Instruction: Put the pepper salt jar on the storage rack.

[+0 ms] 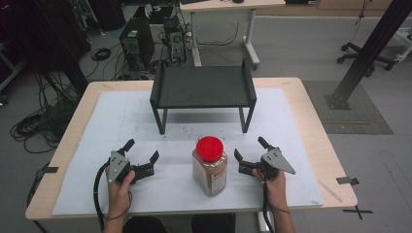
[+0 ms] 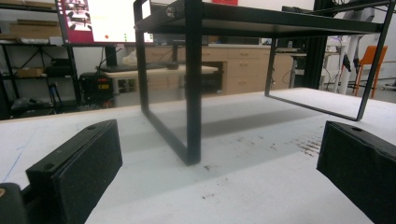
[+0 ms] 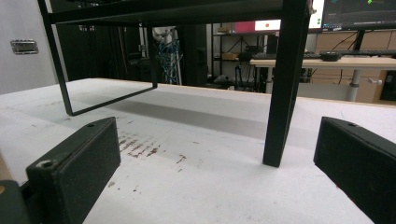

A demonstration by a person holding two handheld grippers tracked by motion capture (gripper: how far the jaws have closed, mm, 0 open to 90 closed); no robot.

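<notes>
1. A jar [image 1: 210, 166] with a red lid [image 1: 210, 148] stands upright on the white mat [image 1: 121, 126], near the table's front edge, between the two grippers and touching neither.
2. The left gripper [image 1: 142, 150] rests on the mat left of the jar, jaws spread wide, holding nothing.
3. The right gripper [image 1: 250, 148] sits right of the jar, jaws equally wide and empty.
4. A black rack [image 1: 202, 87] stands behind the jar; its top is bare.
5. Brown specks [image 3: 140, 148] mark the mat near the rack's legs.
</notes>
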